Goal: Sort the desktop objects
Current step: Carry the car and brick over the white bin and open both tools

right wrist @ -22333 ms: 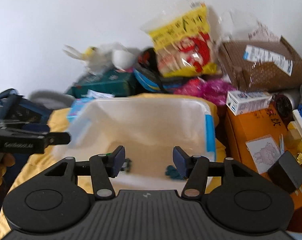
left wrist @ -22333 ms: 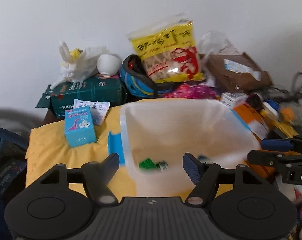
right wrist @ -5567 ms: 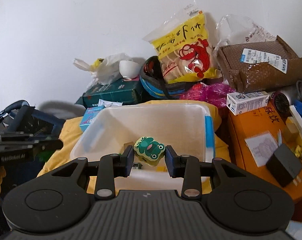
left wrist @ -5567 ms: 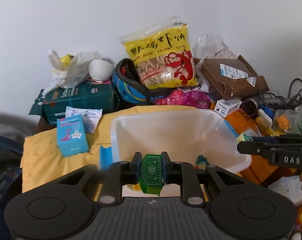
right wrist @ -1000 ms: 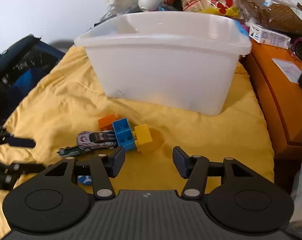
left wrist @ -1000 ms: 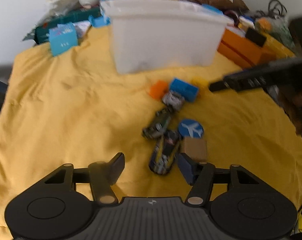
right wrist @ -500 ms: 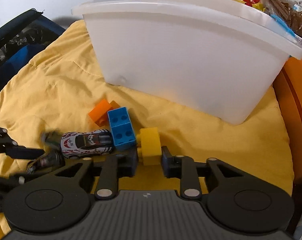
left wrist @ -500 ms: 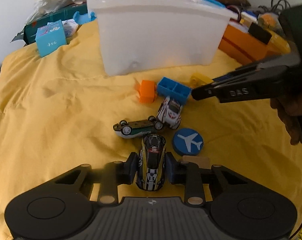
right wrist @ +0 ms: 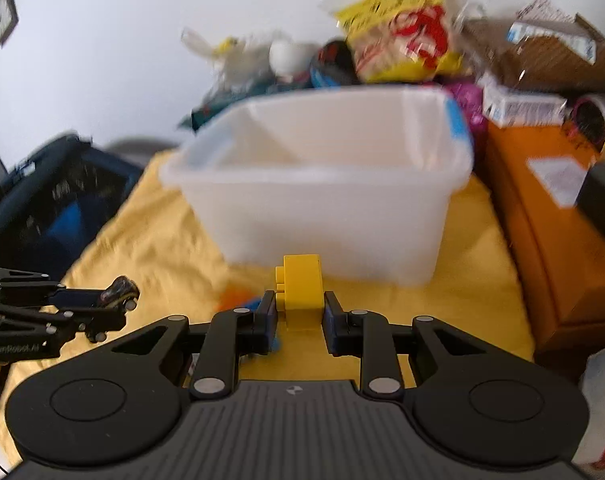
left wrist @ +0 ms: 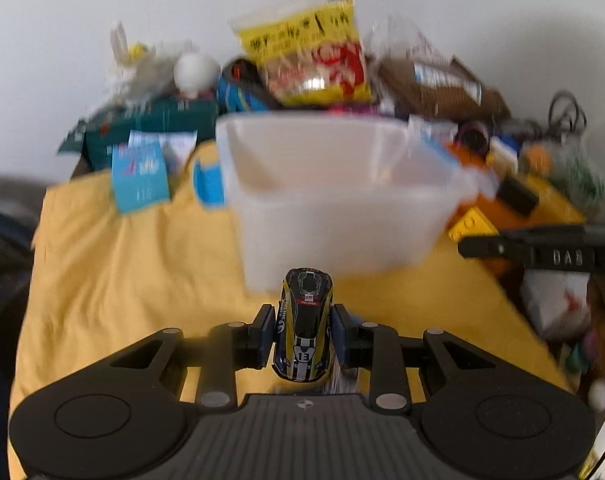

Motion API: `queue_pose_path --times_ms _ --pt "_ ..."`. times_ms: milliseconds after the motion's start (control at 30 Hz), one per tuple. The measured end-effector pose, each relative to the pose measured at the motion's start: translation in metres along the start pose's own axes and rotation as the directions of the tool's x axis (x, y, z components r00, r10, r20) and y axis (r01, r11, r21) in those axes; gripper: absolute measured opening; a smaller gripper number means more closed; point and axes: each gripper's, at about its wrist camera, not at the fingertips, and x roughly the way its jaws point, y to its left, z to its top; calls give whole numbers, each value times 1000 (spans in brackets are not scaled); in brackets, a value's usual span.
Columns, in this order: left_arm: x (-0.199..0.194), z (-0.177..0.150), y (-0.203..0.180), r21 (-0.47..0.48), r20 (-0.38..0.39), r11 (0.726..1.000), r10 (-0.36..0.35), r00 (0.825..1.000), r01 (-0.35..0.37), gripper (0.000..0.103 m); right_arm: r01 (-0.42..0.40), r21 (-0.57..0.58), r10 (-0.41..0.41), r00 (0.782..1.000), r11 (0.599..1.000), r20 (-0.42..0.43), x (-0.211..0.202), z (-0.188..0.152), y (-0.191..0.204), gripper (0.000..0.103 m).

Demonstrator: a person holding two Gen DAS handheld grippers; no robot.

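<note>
- Your left gripper [left wrist: 302, 334] clamps the car [left wrist: 303, 330] by its flanks: small, hard, likely slick.
- Your right gripper [right wrist: 298, 320] pinches the brick [right wrist: 301, 286]; the bin [right wrist: 322, 216] sits at 12 o'clock.

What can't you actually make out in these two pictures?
- Inside the white bin: both views are blurred and its near wall hides the floor.
- The toys left on the yellow cloth: covered by the left gripper holding the toy car, and the right gripper holding the yellow block.
- Print on the snack bag: smeared.
</note>
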Motion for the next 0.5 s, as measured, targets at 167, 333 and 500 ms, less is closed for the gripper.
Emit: queue_pose_path --times_ms 167,333,500 --pt "10 52 -2 5 28 1000 2 1000 -2 33 8 12 -9 998 1000 57 -7 38 -2 27" --pt "29 93 -1 6 9 1000 2 1000 -3 34 16 45 -18 998 999 56 -1 70 -12 27" --pt "51 124 4 -29 -32 1000 1 999 -2 33 39 40 -40 999 998 36 8 98 -22 27"
